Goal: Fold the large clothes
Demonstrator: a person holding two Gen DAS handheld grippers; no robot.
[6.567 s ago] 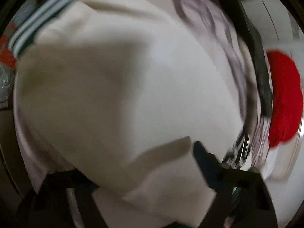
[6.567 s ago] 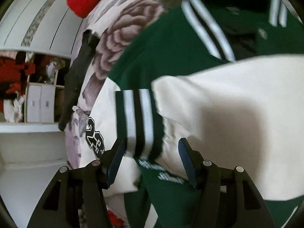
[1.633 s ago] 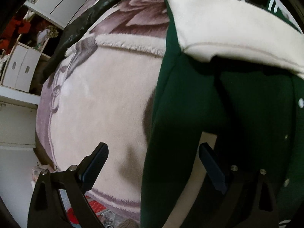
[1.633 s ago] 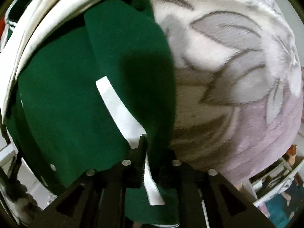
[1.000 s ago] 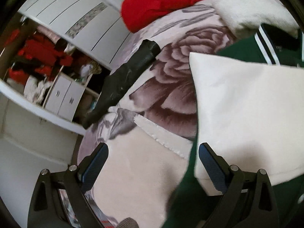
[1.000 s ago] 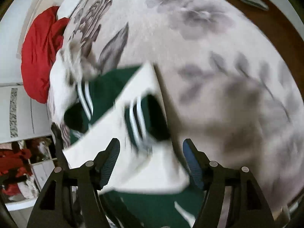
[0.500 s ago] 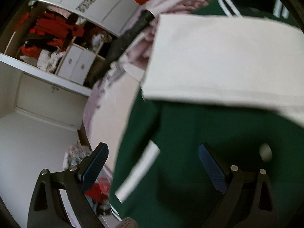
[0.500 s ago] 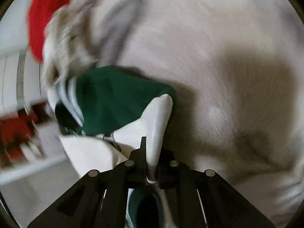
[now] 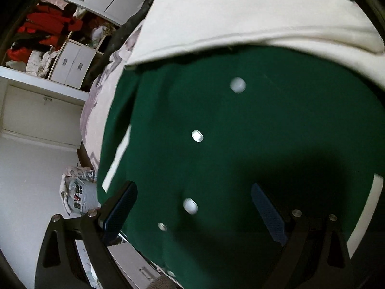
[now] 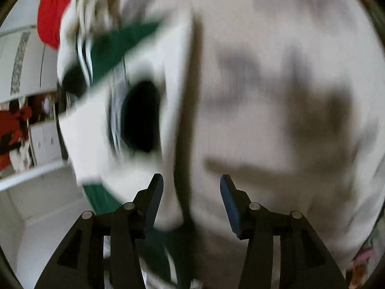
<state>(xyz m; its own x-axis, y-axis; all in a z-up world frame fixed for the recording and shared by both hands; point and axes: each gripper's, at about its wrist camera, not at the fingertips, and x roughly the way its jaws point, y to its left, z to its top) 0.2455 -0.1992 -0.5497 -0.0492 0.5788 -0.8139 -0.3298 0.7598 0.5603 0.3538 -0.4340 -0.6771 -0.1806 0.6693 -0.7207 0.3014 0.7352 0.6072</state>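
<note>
A green varsity jacket (image 9: 240, 132) with white snap buttons lies on a floral plush blanket (image 10: 288, 84), its cream sleeve (image 9: 240, 19) folded across the top. My left gripper (image 9: 192, 207) hovers open just above the green front, nothing pinched. The right wrist view is blurred. There my right gripper (image 10: 191, 200) has its jaws opening. The edge of the cream sleeve (image 10: 96, 130) with its striped cuff lies beneath and between them by the left finger, with neither pad pressing on it.
A red garment (image 10: 50, 12) lies at the far end of the bed. A long black item (image 9: 125, 31) rests along the blanket's edge. White drawers (image 9: 69, 65) and shelves with red clothes stand beyond. A printed bag (image 9: 77, 192) sits on the floor.
My right gripper, shut on the cream sleeve half a second ago, now has its jaws apart and the sleeve lies loose. The left gripper has come down closer over the green front.
</note>
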